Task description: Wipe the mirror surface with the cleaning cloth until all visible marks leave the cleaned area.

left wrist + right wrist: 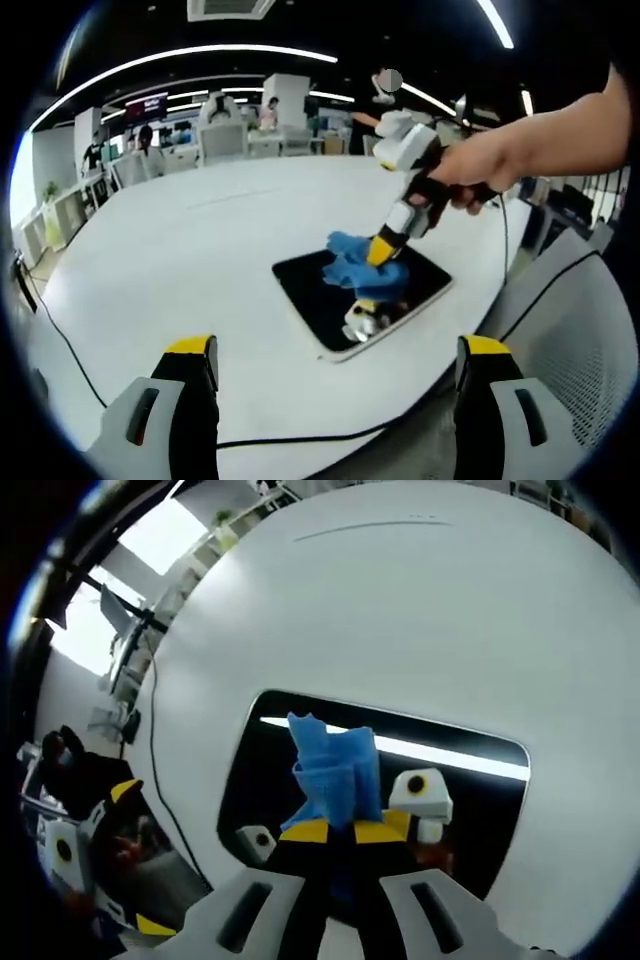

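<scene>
A rectangular mirror (pixel 310 290) with a white rim lies flat on the round white table (pixel 180 250); its dark glass (pixel 250 780) reflects ceiling lights. My right gripper (pixel 385 255) is held by a person's hand and is shut on a blue cleaning cloth (pixel 355 265), pressing it onto the mirror's middle. In the right gripper view the blue cloth (pixel 335 770) bunches up from between the yellow-tipped jaws of my right gripper (pixel 345 832), over the glass. My left gripper (pixel 335 355) hovers off the table's near edge, open and holding nothing, well short of the mirror.
A black cable (pixel 300 435) runs along the table's near edge. Grey mesh chair backs (pixel 570 340) stand at the right. Desks, chairs and people fill the office beyond the table's far side (pixel 220 135). The left gripper (pixel 90 850) shows at the lower left of the right gripper view.
</scene>
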